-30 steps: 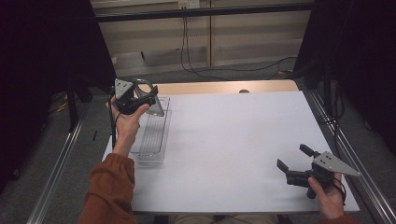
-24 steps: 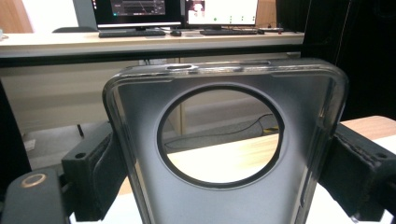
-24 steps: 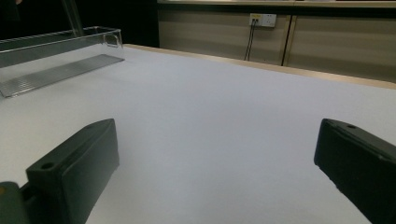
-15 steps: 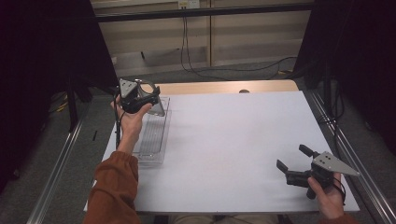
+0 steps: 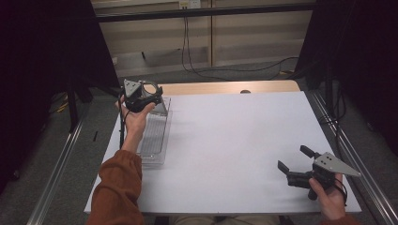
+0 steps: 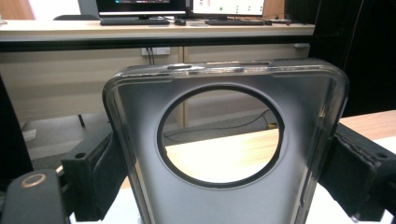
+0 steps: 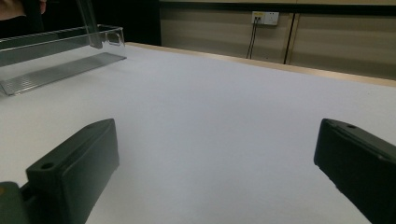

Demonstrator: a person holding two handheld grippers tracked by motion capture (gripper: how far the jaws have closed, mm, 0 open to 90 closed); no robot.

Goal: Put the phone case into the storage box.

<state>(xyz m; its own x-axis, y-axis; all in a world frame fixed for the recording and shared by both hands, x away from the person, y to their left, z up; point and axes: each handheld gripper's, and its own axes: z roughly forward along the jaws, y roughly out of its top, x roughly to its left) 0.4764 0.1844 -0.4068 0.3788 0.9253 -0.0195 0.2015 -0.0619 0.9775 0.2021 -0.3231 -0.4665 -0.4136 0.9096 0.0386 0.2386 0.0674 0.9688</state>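
Note:
A smoky see-through phone case [image 6: 140, 116] with a large round camera hole stands upright between the jaws of my left gripper [image 6: 224, 182], which is shut on its two long edges. From above, the left gripper [image 5: 144, 96] holds the phone case [image 5: 161, 106] over the far end of a clear plastic tray [image 5: 152, 138] at the left of the white table [image 5: 234, 136]. My right gripper [image 5: 294, 161] hovers low at the front right, open, with nothing between its jaws [image 7: 219, 163].
The clear tray [image 7: 56, 70] lies lengthwise along the table's left edge. A strip of wooden tabletop [image 5: 225, 87] runs behind the white sheet. Metal rails [image 5: 61, 164] flank the table. Cables [image 5: 197, 51] hang over the floor behind.
My left gripper has drifted slightly to the right with the phone case still in it. The right gripper has stayed put.

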